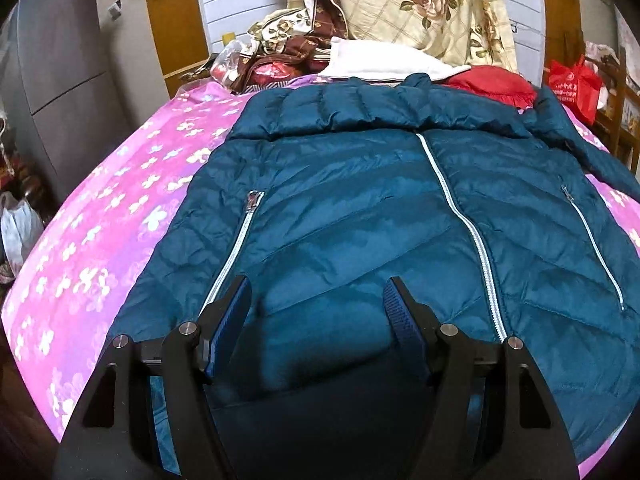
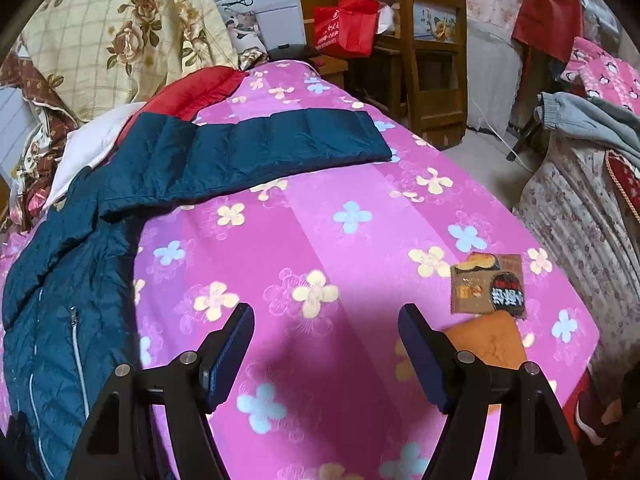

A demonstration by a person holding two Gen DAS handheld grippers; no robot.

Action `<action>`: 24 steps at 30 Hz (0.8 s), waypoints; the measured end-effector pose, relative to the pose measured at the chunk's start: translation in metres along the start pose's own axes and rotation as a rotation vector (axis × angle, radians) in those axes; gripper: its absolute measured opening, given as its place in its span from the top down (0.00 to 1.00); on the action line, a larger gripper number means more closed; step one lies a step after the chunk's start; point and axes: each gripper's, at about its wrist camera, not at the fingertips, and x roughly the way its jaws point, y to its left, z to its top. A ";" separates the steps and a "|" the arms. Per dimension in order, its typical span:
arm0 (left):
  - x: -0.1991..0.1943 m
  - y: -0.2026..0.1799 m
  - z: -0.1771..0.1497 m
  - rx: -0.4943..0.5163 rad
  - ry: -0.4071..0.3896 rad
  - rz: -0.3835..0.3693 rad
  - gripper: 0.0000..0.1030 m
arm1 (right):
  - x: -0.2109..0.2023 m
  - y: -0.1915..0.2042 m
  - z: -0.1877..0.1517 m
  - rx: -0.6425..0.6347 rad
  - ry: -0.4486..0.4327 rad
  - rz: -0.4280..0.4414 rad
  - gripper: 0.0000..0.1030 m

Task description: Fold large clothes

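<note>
A dark teal puffer jacket (image 1: 360,200) lies front up on the pink flowered bed (image 1: 100,240), zipped, hood toward the far end. My left gripper (image 1: 316,292) is open and empty, hovering over the jacket's lower front near the hem. In the right wrist view the jacket body (image 2: 68,280) is at the left and one sleeve (image 2: 280,140) stretches out flat to the right across the bed (image 2: 340,220). My right gripper (image 2: 326,316) is open and empty over bare bedspread, to the right of the jacket.
Piled quilts (image 1: 420,8), a white cloth (image 1: 380,64) and a red cloth (image 1: 492,84) lie past the hood. A brown snack packet (image 2: 488,288) and an orange item (image 2: 488,340) lie near my right gripper. A wooden chair (image 2: 432,60) and red bag (image 2: 348,24) stand beyond the bed.
</note>
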 end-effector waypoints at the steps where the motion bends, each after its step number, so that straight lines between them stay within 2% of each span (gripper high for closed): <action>1: -0.001 0.001 -0.001 -0.004 0.001 -0.003 0.33 | -0.004 0.000 -0.001 0.000 -0.002 0.001 0.30; 8: -0.020 0.011 0.003 -0.052 -0.038 -0.019 0.33 | -0.036 0.004 -0.007 -0.026 -0.021 -0.008 0.30; 16: -0.039 0.016 0.001 -0.049 -0.096 0.004 0.33 | -0.059 0.001 -0.017 -0.037 -0.030 -0.006 0.30; 20: -0.038 0.016 0.000 -0.050 -0.088 0.003 0.33 | -0.054 -0.004 -0.016 -0.026 -0.013 -0.008 0.30; 24: -0.036 0.015 0.000 -0.046 -0.080 0.003 0.33 | -0.030 0.004 -0.011 -0.006 0.033 0.015 0.30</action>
